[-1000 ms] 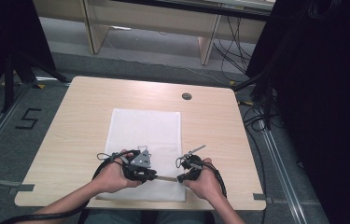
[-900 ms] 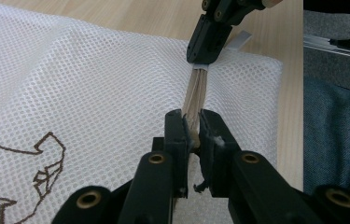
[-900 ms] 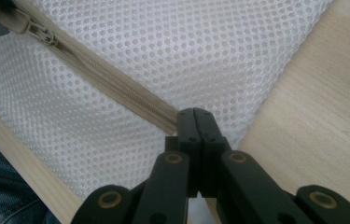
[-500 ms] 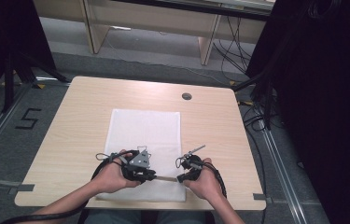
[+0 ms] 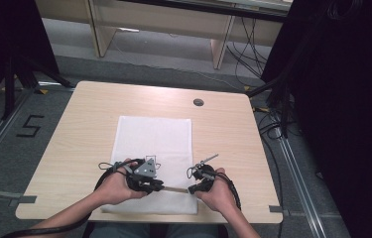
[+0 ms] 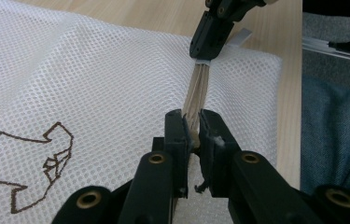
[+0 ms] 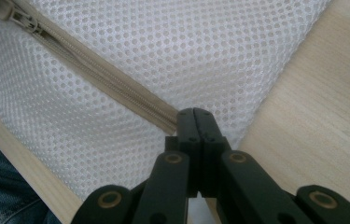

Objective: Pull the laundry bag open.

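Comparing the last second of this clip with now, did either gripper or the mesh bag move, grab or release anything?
Nothing visibly changed. The left gripper and right gripper sit in the same spots at the near edge of the white mesh bag, both shut on its beige zipper, which stays stretched between them. The bag lies flat where it was on the table.

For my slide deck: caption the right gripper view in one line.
Right gripper clamped on the end of the beige zipper of a white mesh bag lying on a wooden table.

High view looks down from above; both tool views sit close, sharing the zipper [image 7: 99,75].
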### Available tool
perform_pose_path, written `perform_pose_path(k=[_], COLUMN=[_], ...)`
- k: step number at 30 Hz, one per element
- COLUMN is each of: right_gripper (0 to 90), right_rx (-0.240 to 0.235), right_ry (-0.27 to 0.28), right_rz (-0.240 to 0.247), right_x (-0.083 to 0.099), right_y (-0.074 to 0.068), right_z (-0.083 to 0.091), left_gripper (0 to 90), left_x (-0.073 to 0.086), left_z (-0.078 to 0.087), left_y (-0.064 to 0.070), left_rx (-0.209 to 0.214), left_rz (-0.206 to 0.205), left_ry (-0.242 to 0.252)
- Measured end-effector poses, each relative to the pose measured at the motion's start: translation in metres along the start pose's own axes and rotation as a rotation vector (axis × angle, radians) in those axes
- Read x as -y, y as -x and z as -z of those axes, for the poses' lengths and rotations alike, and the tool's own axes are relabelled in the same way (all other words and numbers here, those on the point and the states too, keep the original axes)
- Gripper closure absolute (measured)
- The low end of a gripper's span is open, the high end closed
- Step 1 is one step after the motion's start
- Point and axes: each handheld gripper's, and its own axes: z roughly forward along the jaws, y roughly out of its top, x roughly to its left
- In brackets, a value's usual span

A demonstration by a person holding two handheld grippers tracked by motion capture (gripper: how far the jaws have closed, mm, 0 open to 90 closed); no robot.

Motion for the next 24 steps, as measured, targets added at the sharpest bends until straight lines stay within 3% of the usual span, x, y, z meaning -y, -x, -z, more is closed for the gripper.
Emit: perform_pose_path(k=[16, 19, 20, 24], right_gripper=[90.0, 90.0, 90.0, 90.0], right_rx=[-0.003, -0.004, -0.004, -0.008], right_ry=[0.005, 0.006, 0.004, 0.004], right_rz=[0.022, 0.019, 0.017, 0.019], right_x=[-0.0004, -0.0003, -0.0004, -0.0003], right_y=[0.0012, 0.0013, 0.0012, 0.0015], right_z=[-0.0007, -0.0007, -0.0006, -0.0006], left_gripper=[81.8, 81.8, 81.8, 81.8], left_x=[0.0008, 0.0008, 0.0017, 0.0029], left_z=[0.0015, 0.0034, 0.0038, 0.0040], left_y=[0.0003, -0.0014, -0.0008, -0.0008], left_rx=[0.005, 0.003, 0.004, 0.000], left_rz=[0.000, -0.022, 0.004, 0.001], left_ry=[0.000, -0.004, 0.001, -0.002])
